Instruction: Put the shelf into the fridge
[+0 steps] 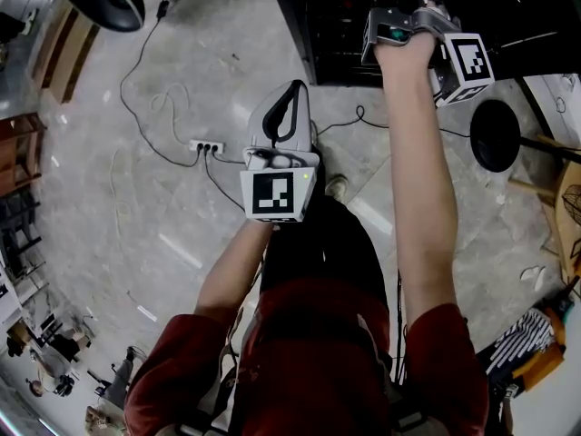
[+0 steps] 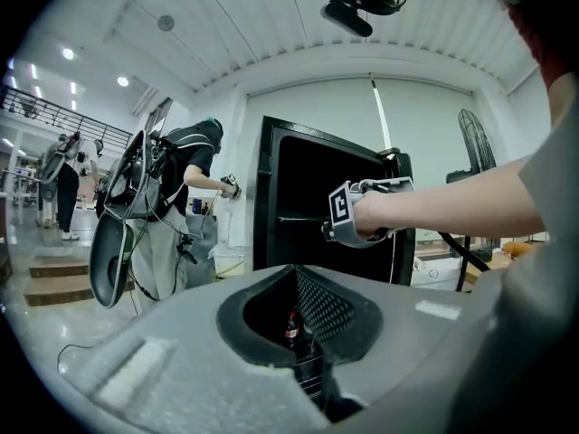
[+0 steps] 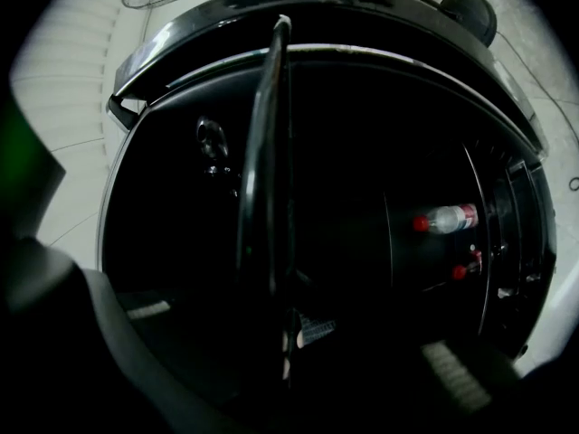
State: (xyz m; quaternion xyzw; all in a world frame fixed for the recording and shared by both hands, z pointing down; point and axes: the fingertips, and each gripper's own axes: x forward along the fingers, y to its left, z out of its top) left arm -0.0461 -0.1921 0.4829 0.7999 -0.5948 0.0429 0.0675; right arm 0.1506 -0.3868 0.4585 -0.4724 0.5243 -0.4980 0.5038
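Shelf (image 3: 269, 152) pinched edge-on by right hand-held gripper (image 3: 288, 333) inside open dark fridge (image 2: 298, 188); left hand-held gripper (image 1: 289, 98) pressed together on nothing, outside fridge, above floor (image 1: 136, 198).

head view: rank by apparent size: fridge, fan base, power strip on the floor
1. fridge, largest, though the frame edge and an arm cut it off
2. fan base
3. power strip, clearly smallest
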